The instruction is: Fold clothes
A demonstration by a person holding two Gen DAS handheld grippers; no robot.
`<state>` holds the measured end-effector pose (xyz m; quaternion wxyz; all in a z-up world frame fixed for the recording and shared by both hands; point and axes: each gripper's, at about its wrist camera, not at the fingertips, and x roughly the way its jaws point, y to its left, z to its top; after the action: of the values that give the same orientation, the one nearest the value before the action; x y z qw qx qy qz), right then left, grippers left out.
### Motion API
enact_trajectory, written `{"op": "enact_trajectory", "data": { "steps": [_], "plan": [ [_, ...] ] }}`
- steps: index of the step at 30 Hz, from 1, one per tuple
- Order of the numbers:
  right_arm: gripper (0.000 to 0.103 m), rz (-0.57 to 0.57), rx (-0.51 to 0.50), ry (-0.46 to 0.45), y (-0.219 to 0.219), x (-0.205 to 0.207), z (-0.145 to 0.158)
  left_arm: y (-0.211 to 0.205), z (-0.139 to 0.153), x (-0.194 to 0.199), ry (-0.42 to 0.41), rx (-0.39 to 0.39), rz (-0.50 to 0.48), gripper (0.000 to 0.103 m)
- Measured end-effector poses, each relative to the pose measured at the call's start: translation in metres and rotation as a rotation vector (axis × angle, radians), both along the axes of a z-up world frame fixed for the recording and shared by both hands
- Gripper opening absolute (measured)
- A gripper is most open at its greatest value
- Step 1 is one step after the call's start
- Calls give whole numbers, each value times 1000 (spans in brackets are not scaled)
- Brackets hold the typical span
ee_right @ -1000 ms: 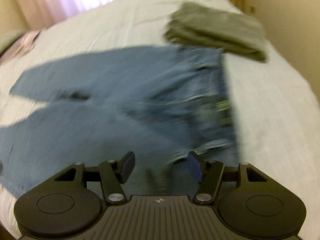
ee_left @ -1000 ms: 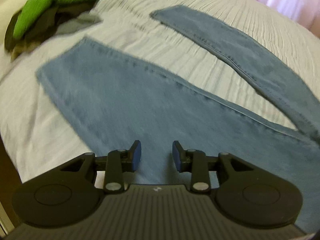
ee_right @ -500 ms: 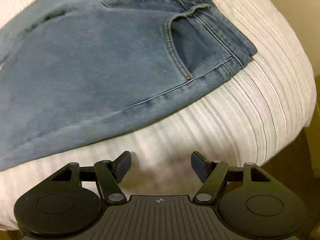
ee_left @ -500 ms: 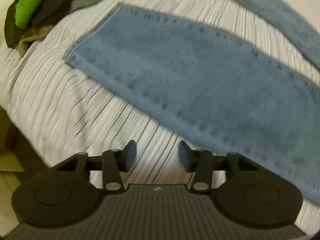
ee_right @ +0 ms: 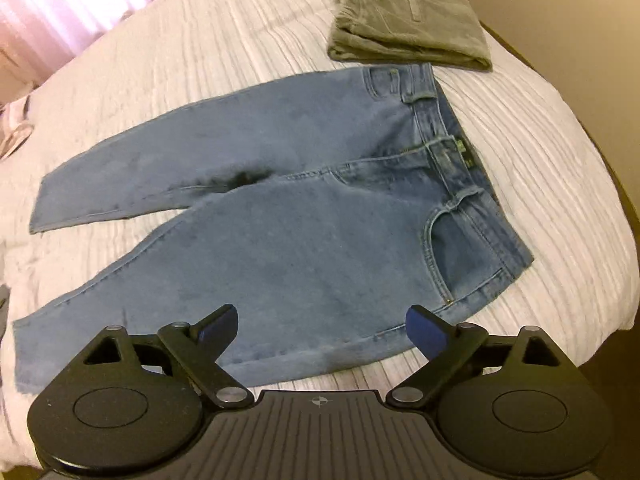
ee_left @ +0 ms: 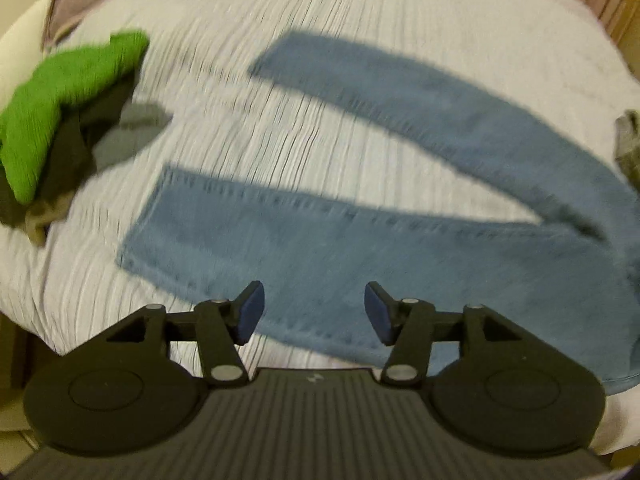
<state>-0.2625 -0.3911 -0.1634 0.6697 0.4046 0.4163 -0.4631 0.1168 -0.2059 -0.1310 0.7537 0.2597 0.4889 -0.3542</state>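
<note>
Blue jeans (ee_right: 304,216) lie flat on the white ribbed bedspread (ee_right: 200,40), legs spread apart in a V. The waistband (ee_right: 464,168) faces right in the right wrist view; the leg hems (ee_left: 140,248) point left in the left wrist view. My left gripper (ee_left: 312,312) hovers above the near leg (ee_left: 320,248), its jaws opening with nothing between them. High over the hip area, my right gripper (ee_right: 320,328) is also opening, wide apart and empty.
A folded olive-grey garment (ee_right: 408,28) lies just beyond the waistband. A heap of unfolded clothes with a bright green piece (ee_left: 60,96) sits left of the leg hems. The bed's near edge (ee_left: 24,328) drops off at the lower left, with pink curtains (ee_right: 48,12) behind.
Both grippers have risen away from the bed's near edge and opened wider. The whole pair of jeans is back in view, lying flat and untouched.
</note>
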Motion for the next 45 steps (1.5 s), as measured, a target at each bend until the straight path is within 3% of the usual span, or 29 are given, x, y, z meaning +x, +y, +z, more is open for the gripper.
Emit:
{"op": "enact_trajectory", "data": {
  "steps": [2, 3, 7, 13, 18, 31, 45],
  "plan": [
    [96, 12, -16, -2, 5, -8, 14, -3, 18, -13, -24, -25, -10, 56],
    [103, 18, -27, -3, 9, -13, 21, -3, 27, -21, -33, -37, -12, 59],
    [103, 66, -53, 1, 24, -40, 33, -1, 49, -55, -51, -82, -27, 61],
    [103, 111, -74, 0, 30, -73, 49, 12, 55, -116, -32, -105, -38, 61],
    [103, 215, -110, 27, 41, -84, 61, 33, 56, -153, -41, -87, -17, 61],
    [103, 355, -120, 10, 67, -101, 65, 84, 75, -204, -108, -91, 63, 64],
    [103, 354, -101, -12, 74, -123, 63, 93, 80, -241, -133, -79, 16, 65]
  ]
}}
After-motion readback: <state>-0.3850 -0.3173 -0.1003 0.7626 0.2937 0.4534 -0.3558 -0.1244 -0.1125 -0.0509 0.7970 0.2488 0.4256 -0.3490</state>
